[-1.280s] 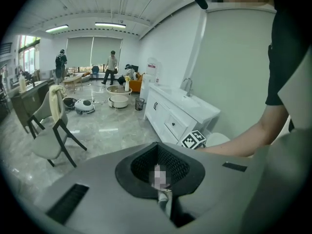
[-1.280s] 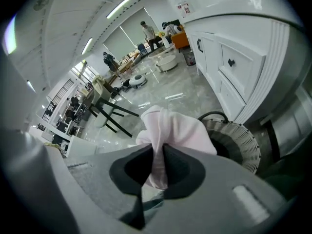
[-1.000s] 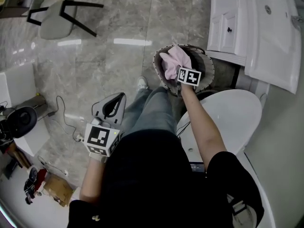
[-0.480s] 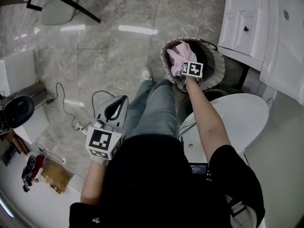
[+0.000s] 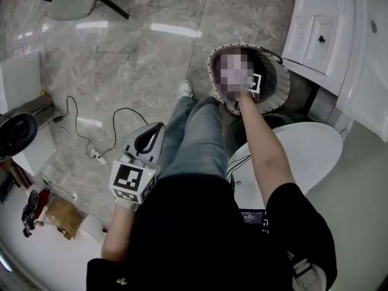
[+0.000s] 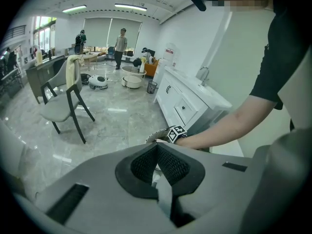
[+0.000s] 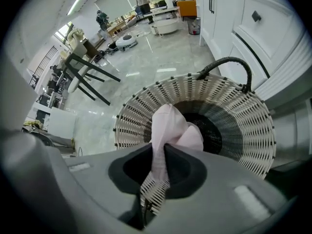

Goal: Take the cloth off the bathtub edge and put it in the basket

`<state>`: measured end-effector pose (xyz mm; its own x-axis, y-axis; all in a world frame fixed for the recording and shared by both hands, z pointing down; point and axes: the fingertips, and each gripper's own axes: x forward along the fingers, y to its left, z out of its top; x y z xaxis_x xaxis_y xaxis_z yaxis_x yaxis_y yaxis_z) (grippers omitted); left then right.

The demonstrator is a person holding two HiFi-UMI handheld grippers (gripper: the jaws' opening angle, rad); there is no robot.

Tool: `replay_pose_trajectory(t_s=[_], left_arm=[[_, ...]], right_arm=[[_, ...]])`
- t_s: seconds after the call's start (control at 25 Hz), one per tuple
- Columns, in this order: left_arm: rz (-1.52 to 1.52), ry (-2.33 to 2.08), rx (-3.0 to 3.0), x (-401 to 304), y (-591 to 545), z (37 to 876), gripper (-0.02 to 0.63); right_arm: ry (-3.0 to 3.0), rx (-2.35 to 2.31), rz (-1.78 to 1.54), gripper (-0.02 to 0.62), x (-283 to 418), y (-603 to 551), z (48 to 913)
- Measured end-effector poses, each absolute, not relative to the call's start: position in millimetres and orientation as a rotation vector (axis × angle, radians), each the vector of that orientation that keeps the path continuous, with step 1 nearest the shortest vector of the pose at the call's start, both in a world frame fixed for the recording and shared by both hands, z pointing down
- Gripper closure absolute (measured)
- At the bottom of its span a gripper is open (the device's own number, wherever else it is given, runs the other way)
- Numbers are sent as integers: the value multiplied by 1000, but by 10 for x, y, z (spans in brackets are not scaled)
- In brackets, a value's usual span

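A pink cloth hangs from my right gripper, whose pads are shut on a fold of it. The cloth sits over the dark mouth of a white woven basket with a black handle. In the head view the basket stands on the floor in front of the person's knees, and the right gripper's marker cube reaches into it; a blurred patch covers the cloth there. My left gripper is held low at the left, over the floor, well away from the basket. Its jaws are shut with nothing between them.
A white vanity cabinet stands close to the basket's right. A white rounded fixture lies just behind the basket, under the right arm. A chair is at the far left, and a cable runs across the marble floor.
The right gripper has gone further down into the basket with the cloth. The left gripper has stayed about where it was.
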<state>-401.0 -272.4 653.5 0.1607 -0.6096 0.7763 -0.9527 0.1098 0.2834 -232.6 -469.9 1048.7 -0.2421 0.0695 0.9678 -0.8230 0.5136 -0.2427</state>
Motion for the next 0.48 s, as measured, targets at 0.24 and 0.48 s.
replay_pose_trajectory(t_s=[0.24, 0.48], left_arm=[[491, -1560, 1590, -4045, -2685, 6489, 600], [465, -1574, 1610, -4024, -2681, 6401, 600]], right_arm=[[-1585, 665, 960, 475, -2353, -4644, 10406], [-1613, 648, 943, 436, -2423, -4603, 10222]])
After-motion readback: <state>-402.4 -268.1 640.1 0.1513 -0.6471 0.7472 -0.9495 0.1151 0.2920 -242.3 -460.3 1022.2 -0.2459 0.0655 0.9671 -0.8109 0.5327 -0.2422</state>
